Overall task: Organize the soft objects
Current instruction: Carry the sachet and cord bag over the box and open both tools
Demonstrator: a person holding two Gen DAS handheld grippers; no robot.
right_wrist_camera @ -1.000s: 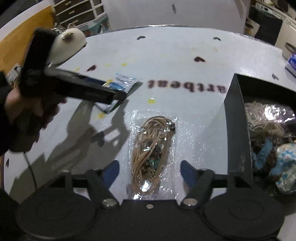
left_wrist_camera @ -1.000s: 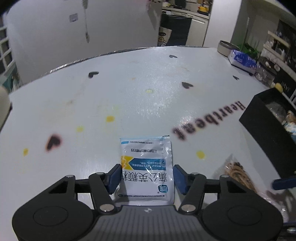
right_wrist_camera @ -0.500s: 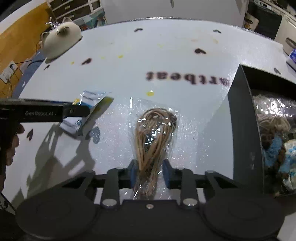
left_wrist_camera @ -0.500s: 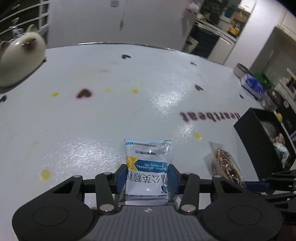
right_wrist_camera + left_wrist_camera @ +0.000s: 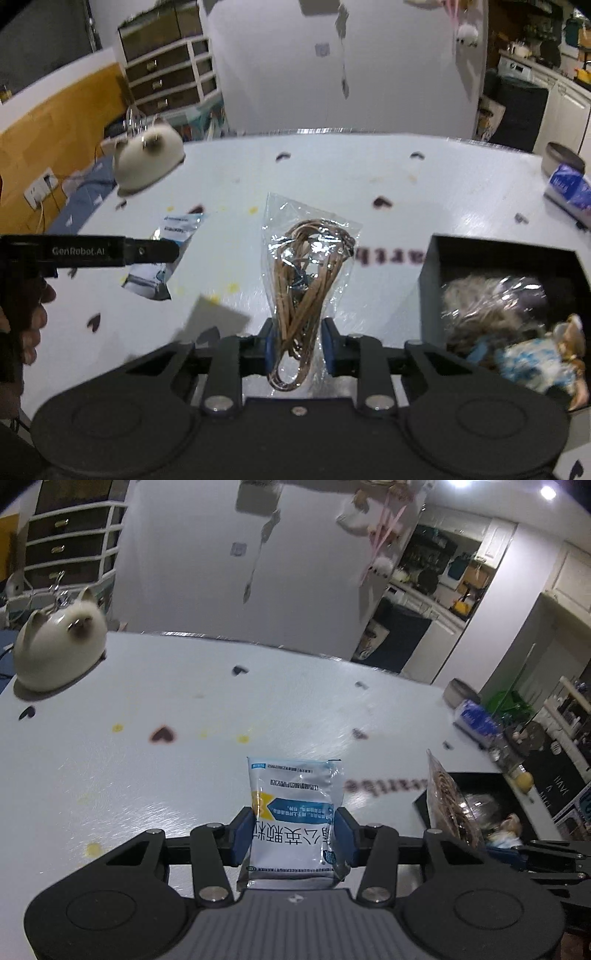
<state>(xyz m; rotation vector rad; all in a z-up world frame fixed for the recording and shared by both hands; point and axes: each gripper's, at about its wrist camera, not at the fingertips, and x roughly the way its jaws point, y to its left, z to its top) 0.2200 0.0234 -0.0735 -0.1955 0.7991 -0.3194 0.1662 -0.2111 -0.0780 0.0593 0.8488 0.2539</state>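
Now the left gripper (image 5: 294, 836) pinches a white-and-blue sachet (image 5: 293, 812) above the worktop (image 5: 147, 775); the right gripper (image 5: 298, 347) pinches a clear bag of brown cords (image 5: 308, 273), black box (image 5: 436, 280) at lower right.

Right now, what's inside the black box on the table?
The black box holds a crinkly clear bag of pale fluffy material and a blue-and-white soft item with a tan piece beside it. Whatever lies beneath them and the box floor is covered.

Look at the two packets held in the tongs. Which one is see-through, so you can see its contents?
The clear bag of tan cords in the right tongs. The blue-and-white sachet in the left tongs is opaque and printed.
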